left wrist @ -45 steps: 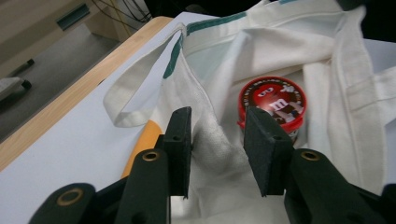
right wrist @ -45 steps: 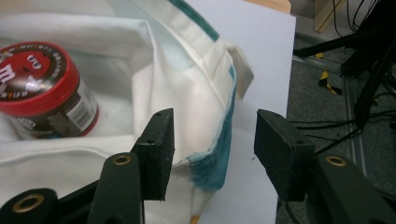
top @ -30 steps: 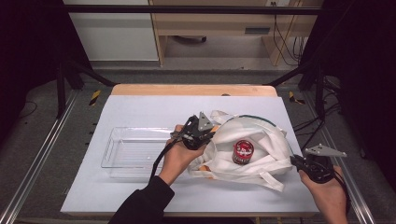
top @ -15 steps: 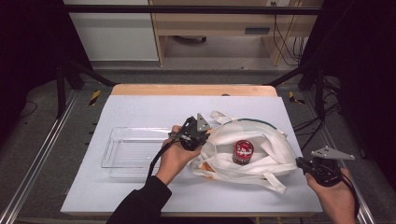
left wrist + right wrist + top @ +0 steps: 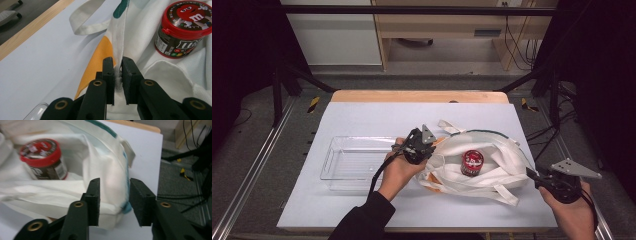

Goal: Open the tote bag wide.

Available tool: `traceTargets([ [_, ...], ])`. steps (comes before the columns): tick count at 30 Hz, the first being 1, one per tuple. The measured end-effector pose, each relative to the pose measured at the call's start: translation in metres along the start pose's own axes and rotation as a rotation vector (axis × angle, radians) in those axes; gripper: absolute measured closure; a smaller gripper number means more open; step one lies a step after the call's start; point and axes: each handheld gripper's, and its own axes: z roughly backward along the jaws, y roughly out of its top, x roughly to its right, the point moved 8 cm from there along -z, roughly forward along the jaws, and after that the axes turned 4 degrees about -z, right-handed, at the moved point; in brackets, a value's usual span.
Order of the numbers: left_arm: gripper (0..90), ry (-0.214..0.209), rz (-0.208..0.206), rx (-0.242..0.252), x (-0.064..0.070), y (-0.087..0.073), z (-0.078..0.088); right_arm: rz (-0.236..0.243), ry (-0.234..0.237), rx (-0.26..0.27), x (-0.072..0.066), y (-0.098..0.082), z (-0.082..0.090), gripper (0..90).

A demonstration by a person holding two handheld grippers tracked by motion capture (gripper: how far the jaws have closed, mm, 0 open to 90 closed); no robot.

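A white cloth tote bag [image 5: 502,170] lies open on the white table, with a red-lidded candy jar [image 5: 472,162] standing inside it. My left gripper [image 5: 426,150] is at the bag's left rim. In the left gripper view the pads of my left gripper [image 5: 118,65] pinch the bag's hem [image 5: 120,40], with the jar [image 5: 182,27] beyond on the right. My right gripper [image 5: 534,176] sits at the bag's right edge. Its jaws have just been opening, and my right gripper [image 5: 113,187] now straddles the bag's rim [image 5: 110,172] loosely, with a gap at one pad. The jar [image 5: 43,160] shows behind.
A clear plastic tray [image 5: 354,162] lies empty just left of the bag, beside my left hand. A bag strap [image 5: 449,126] trails toward the far side. The table's wooden far edge [image 5: 417,96] and metal frame rails border the surface.
The right gripper's jaws have parted from the bag's right rim, which they pinched before. The bag's right side was drawn slightly outward. The left gripper keeps its hold and place.
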Motion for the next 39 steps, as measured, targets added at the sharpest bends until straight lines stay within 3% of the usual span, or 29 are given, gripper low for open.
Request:
traceTargets([
  [10,81.0,-0.009,-0.008,-0.008,0.001,-0.003,0.002,0.076,0.095,0.044,-0.052,0.025,-0.001,38.7],
  [12,81.0,-0.009,-0.007,-0.013,0.002,-0.005,0.003,0.099,0.145,0.036,-0.072,0.027,-0.006,36.0],
  [13,81.0,-0.011,-0.009,-0.020,0.002,-0.007,0.003,0.099,0.145,0.036,-0.072,0.027,-0.006,36.0],
  [19,81.4,-0.017,-0.019,-0.030,0.008,-0.012,0.004,0.158,0.252,-0.006,-0.113,0.016,-0.022,30.2],
  [23,81.3,-0.027,-0.013,-0.040,0.009,-0.014,0.007,0.157,0.306,-0.038,-0.130,0.008,-0.028,24.9],
  [25,81.2,-0.029,-0.013,-0.034,0.010,-0.013,0.009,0.190,0.335,-0.043,-0.140,0.003,-0.031,22.9],
  [28,81.1,-0.025,-0.012,-0.039,0.010,-0.013,0.010,0.229,0.351,-0.059,-0.150,-0.003,-0.036,20.1],
  [31,81.0,-0.029,-0.004,-0.034,0.009,-0.013,0.010,0.226,0.362,-0.075,-0.155,-0.006,-0.040,20.1],
  [34,81.0,-0.032,0.001,-0.036,0.008,-0.012,0.011,0.240,0.344,-0.086,-0.154,-0.008,-0.047,30.4],
  [36,80.9,-0.035,0.007,-0.030,0.008,-0.011,0.012,0.256,0.333,-0.106,-0.153,-0.010,-0.052,48.8],
  [39,80.9,-0.032,0.010,-0.028,0.005,-0.008,0.015,0.280,0.351,-0.120,-0.155,-0.012,-0.053,66.9],
])
